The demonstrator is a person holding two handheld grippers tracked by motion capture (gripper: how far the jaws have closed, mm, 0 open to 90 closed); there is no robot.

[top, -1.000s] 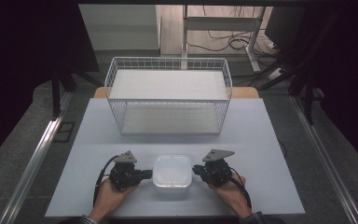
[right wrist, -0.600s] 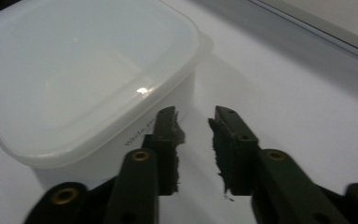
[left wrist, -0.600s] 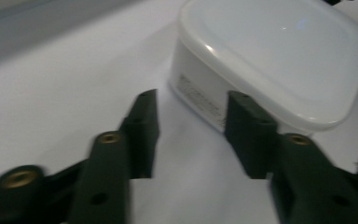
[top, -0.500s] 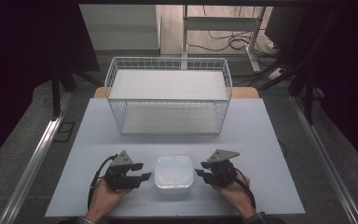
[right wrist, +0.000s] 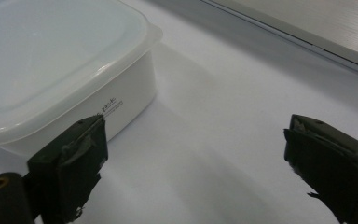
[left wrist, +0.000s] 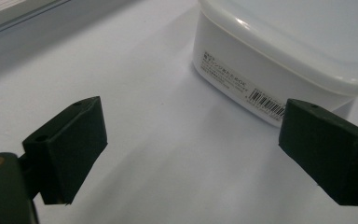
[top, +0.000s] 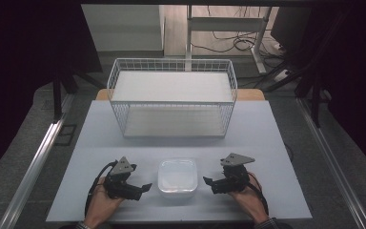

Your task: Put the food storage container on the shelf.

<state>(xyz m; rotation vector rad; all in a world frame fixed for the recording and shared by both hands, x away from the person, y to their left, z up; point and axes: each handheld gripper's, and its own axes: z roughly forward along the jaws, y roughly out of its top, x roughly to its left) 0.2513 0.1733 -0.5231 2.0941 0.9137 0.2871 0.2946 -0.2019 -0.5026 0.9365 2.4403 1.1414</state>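
- Two sets of black tongs, left tongs [top: 143, 187] and right tongs [top: 208, 182], flank the white square lidded plastic container [top: 177, 177] on the pale surface [top: 267, 143], one per side.
- Both have jaws wide apart, holding nothing.
- Container sits dead centre between them, about equally near, squarish, so no real long axis.
- White wire basket [top: 171, 98] sits well behind it.

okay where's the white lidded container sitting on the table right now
In the high view the white container sits near the table's front edge, between the left gripper and right gripper, in front of the wire basket.
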